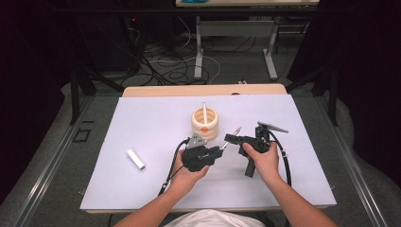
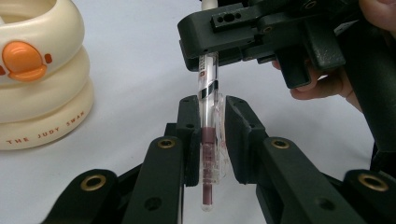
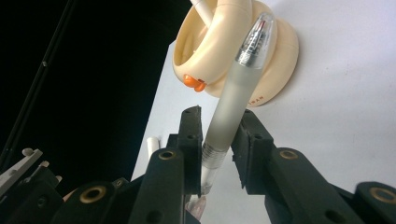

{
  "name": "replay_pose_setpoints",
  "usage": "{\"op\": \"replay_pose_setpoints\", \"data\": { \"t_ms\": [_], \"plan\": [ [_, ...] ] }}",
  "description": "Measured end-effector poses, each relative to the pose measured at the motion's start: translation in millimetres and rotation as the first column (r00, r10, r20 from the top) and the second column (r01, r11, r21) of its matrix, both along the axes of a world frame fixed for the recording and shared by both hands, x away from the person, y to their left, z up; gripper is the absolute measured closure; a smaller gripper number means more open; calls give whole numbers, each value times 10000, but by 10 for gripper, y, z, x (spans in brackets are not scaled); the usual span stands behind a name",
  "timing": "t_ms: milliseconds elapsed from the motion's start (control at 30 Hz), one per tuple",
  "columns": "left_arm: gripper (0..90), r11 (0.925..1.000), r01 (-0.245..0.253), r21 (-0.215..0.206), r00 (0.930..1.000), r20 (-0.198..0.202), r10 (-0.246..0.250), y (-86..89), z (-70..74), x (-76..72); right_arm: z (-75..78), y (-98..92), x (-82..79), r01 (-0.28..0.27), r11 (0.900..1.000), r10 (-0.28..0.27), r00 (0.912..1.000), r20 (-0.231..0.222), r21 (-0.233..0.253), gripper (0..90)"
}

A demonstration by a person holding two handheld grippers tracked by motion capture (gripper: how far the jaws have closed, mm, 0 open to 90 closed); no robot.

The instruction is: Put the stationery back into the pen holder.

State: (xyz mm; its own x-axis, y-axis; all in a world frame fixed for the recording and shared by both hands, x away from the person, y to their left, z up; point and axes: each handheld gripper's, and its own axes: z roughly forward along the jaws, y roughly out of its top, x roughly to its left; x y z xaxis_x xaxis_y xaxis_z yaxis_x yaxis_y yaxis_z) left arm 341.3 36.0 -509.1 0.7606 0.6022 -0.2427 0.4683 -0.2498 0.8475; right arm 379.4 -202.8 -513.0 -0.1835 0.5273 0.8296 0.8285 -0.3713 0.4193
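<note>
A pen with a frosted barrel [image 3: 232,100] and a clear end holding a dark red refill [image 2: 208,140] hangs between both grippers above the white mat [image 1: 142,123]. My left gripper [image 2: 208,140] [image 1: 221,147] is shut on the clear end. My right gripper [image 3: 217,149] [image 1: 229,138] is shut on the barrel further along, and appears from the front as the right gripper [image 2: 208,46] in the left gripper view. The pen [image 1: 235,132] slants up to the right. Just behind stands a cream ringed holder [image 1: 204,124] [image 2: 37,74] [image 3: 280,51] with an orange beak, another pen [image 1: 204,111] upright inside it.
A small white cylinder [image 1: 135,159] lies on the mat at the left. The mat covers a wooden table [image 1: 203,90]. Beyond it are table legs and cables on the floor [image 1: 175,66]. Dark curtains flank both sides.
</note>
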Motion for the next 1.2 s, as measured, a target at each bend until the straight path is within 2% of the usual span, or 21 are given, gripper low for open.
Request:
{"op": "replay_pose_setpoints", "data": {
  "t_ms": [33, 100, 133, 167, 267, 433, 533, 667, 733, 800, 833, 967, 1033, 1167, 1200],
  "plan": [
    [769, 10000, 2, 13, 10000, -10, -2, -1, -1, 0, -6, 10, 2, 161, 9999, -161, 9999, -31, 38, 749],
    [769, 10000, 23, 52, 10000, -22, -23, -1, -5, 2, -9, -1, 7, 27, 9999, -25, 9999, -126, 165, 752],
    [769, 10000, -13, -41, 9999, -156, 12, -9, -9, -5, -14, -7, 8, -39, 9999, 40, 9998, -169, 101, 752],
    [769, 10000, 26, 90, 10000, -30, -25, -3, -9, 4, -10, -3, 9, 6, 9999, -2, 9996, -269, 151, 752],
    [768, 10000, 18, 71, 10000, -45, -18, -4, -14, 6, -13, 2, 11, 107, 9997, -98, 9990, -435, 202, 756],
    [765, 9999, 89, 126, 9999, -49, -88, -12, -21, 9, -31, -25, 19, -64, 9995, 76, 9992, -399, 306, 771],
    [763, 9998, 129, 128, 9999, -44, -128, -17, -23, 9, -12, -17, 13, 98, 9990, -77, 9987, -497, 432, 780],
    [761, 9997, 154, 190, 9998, -143, -151, -21, -26, 6, 0, -13, 4, 41, 9990, -23, 9992, -394, 448, 792],
    [753, 9997, 116, 209, 9999, -119, -114, -24, -29, 7, 1, -20, 2, -155, 9989, 169, 9994, -312, 433, 794],
    [711, 9997, 90, 226, 9999, -76, -88, -24, -28, 8, 1, -8, 2, -41, 9995, 50, 9996, -274, 311, 794],
    [682, 9997, 93, 243, 9999, -70, -91, -26, -29, 11, 4, 1, 3, 24, 9992, -10, 9994, -339, 399, 794],
    [604, 9994, -38, 346, 10000, -54, 40, -20, -31, 22, 3, -21, 5, -152, 9996, 157, 9997, -186, 245, 794],
    [561, 9992, -126, 384, 9999, -39, 127, -15, -32, 28, 17, -11, 6, 12, 9996, -5, 9997, -238, 284, 794],
    [476, 9982, -315, 507, 9995, 94, 310, -6, -24, 42, 27, -27, 2, -99, 9998, 104, 9996, -255, 197, 794],
    [457, 9980, -360, 521, 9993, 126, 354, -3, -20, 42, 19, -37, 3, -144, 9999, 145, 9998, -101, 77, 794]
  ]
}}
